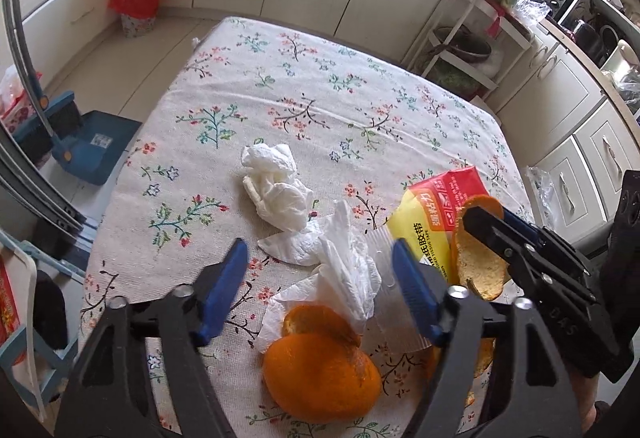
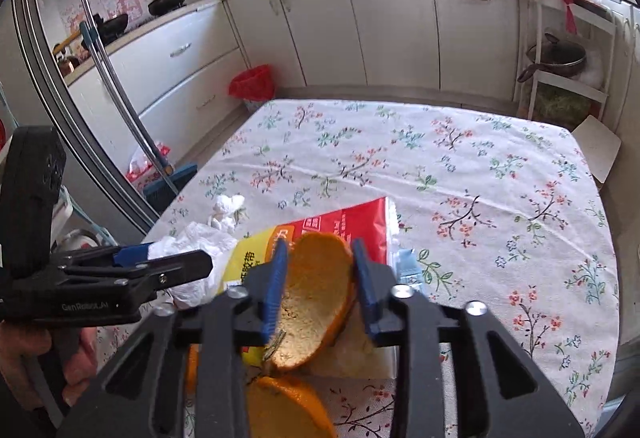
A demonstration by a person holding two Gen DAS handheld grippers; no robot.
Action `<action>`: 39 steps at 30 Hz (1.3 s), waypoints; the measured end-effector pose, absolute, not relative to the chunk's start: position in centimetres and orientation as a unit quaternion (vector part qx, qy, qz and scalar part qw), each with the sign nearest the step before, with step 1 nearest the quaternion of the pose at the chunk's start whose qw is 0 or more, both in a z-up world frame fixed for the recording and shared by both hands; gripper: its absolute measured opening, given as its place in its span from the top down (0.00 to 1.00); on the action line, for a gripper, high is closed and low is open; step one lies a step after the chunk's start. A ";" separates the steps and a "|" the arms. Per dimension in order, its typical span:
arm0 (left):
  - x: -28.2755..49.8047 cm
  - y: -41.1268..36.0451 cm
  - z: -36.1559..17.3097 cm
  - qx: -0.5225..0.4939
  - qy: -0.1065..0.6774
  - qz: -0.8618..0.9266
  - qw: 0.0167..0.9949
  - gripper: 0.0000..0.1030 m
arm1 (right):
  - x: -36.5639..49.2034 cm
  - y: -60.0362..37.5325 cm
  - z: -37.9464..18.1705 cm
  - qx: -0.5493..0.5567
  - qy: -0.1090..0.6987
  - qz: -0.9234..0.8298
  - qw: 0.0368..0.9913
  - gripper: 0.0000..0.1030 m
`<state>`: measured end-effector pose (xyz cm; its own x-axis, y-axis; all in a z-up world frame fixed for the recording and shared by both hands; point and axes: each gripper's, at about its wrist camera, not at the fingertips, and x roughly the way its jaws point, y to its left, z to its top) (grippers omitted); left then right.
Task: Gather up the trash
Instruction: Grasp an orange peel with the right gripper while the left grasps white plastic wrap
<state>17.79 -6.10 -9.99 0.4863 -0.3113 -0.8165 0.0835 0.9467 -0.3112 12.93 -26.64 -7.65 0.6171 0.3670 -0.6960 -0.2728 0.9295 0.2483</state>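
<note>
On the floral tablecloth (image 1: 320, 86) lies trash. A crumpled white tissue (image 1: 276, 190) sits mid-table. A second white tissue (image 1: 348, 274) stands between the blue pads of my left gripper (image 1: 320, 270), which is open; the pads do not press on it. Just below it a large orange peel (image 1: 320, 374) rests dome up. A red and yellow packet (image 1: 436, 214) lies to the right. My right gripper (image 2: 320, 250) is shut on a curved piece of orange peel (image 2: 312, 302), pith side facing the camera, above the packet (image 2: 344, 226). Another peel (image 2: 288, 410) lies underneath.
A bin with a red liner (image 1: 136, 10) stands on the floor beyond the table's far left corner. A blue dustpan and broom (image 1: 88, 146) lean at the left. A white rack (image 1: 472, 50) with pots stands at the far right. Cabinets line the walls.
</note>
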 end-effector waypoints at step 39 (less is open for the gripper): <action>17.1 -6.1 -10.6 -0.128 0.495 -0.124 0.851 0.87 | 10.0 -31.9 -3.5 0.239 0.339 0.216 0.884 0.95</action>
<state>17.14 -6.15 -10.59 0.4801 -0.3379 -0.8095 0.0841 0.9363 -0.3410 9.98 -31.86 -3.48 0.6767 0.5435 -0.4967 -0.2199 0.7930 0.5682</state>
